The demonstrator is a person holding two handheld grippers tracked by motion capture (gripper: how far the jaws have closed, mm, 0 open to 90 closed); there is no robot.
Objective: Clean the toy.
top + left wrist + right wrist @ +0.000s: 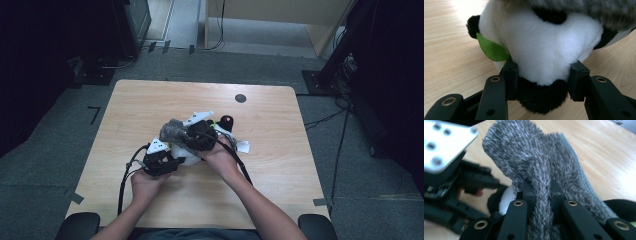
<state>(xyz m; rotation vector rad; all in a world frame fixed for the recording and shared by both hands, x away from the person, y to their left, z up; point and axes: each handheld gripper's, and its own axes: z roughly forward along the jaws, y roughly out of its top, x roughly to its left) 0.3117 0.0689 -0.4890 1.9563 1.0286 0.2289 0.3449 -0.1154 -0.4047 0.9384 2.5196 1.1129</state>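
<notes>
Panda plush (544,50) sits near the middle of the wooden table (280,165), and I have both grippers on it. My left gripper (543,75) has its jaws closed in on the toy's white body, one pad on each side, just above a black furry patch that bulges out between them. A green felt leaf (492,50) sticks out of the plush beside the near jaw, and a black ear shows above it. In the high view, I see the left gripper (172,160) at the near-left side of the toy, with its cable looping back across the table toward my forearm.

My right gripper (541,192) pinches a fold of grey fuzzy fabric (541,162); the jaws stand narrow with the cloth squeezed between them, and the rest of it rises and drapes over the panda. From above, the right gripper (192,134) lies over the top of the toy, the grey fabric (172,130) bunched just to its left. A small black object with a red spot (226,120) lies just beyond, and a white tag (243,146) pokes out on the right.
</notes>
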